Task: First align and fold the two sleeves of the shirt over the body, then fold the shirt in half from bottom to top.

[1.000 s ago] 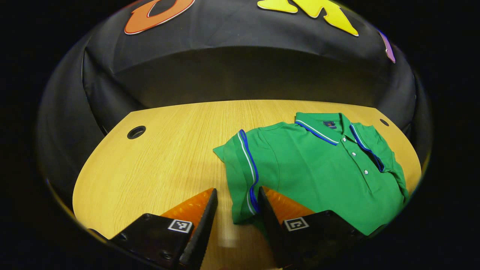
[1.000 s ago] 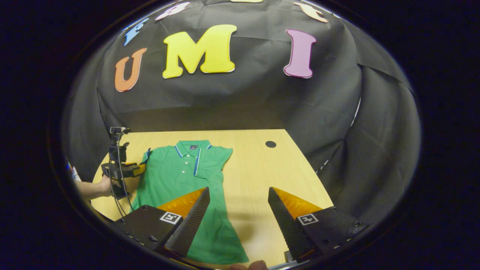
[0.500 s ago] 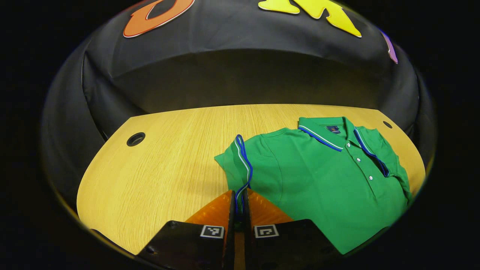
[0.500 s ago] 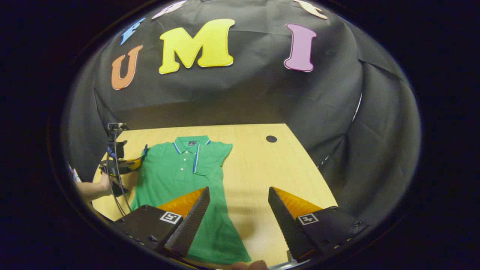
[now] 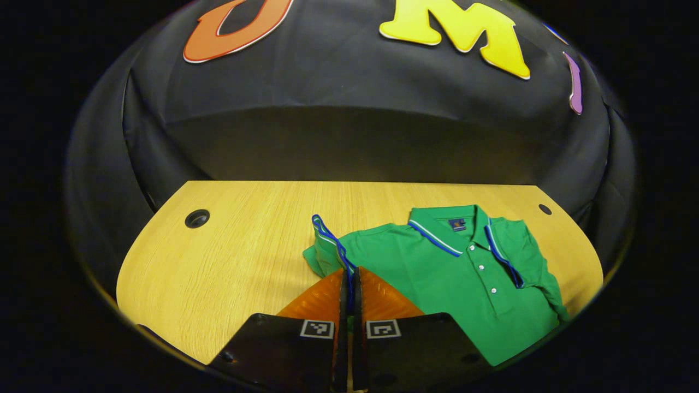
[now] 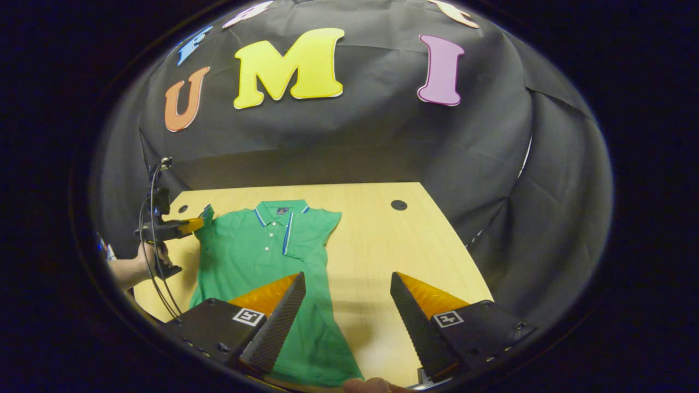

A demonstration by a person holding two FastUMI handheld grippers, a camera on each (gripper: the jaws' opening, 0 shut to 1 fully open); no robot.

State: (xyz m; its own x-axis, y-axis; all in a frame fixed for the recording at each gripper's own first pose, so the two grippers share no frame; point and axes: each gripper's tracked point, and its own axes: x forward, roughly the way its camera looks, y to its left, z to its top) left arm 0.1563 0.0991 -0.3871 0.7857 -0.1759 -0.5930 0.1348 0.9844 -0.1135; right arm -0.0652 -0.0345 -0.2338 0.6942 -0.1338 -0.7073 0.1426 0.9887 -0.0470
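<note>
Shirt: green polo shirt [image 5: 458,284] lay face up on the wooden table [image 5: 229,256], collar at the far side, ahead and to the right of the left gripper's fingers
Shirt, right gripper view: body [image 6: 256,256] stretched from under the right gripper's left finger away toward the far table edge
Left sleeve: blue-and-white trimmed cuff [image 5: 327,243] was lifted off the table, bunched and standing up just beyond the left gripper's fingertips
Left gripper: left gripper [image 5: 349,273] was clamped, both fingers pressed together on the sleeve cuff edge, fabric pinched between them
Left gripper, right gripper view: seen far off to the left [image 6: 188,225], raised above the table surface, held by a hand [image 6: 150,256], cuff hanging at its tip
Right sleeve: right sleeve [image 5: 519,256] lay folded over the shirt body, trimmed cuff running along beside the button placket
Right gripper: right gripper [image 6: 347,281] was released, fingers spread wide with bare table showing between them, nothing gripped
Right gripper position: hovered above the lower part of the shirt; hem edge [image 6: 322,360] lay below and between its fingers, nearer the left finger
Table holes: one round hole [image 5: 197,218] sat far left of the left gripper; another [image 6: 398,205] sat ahead of the right gripper, clear of the shirt
</note>
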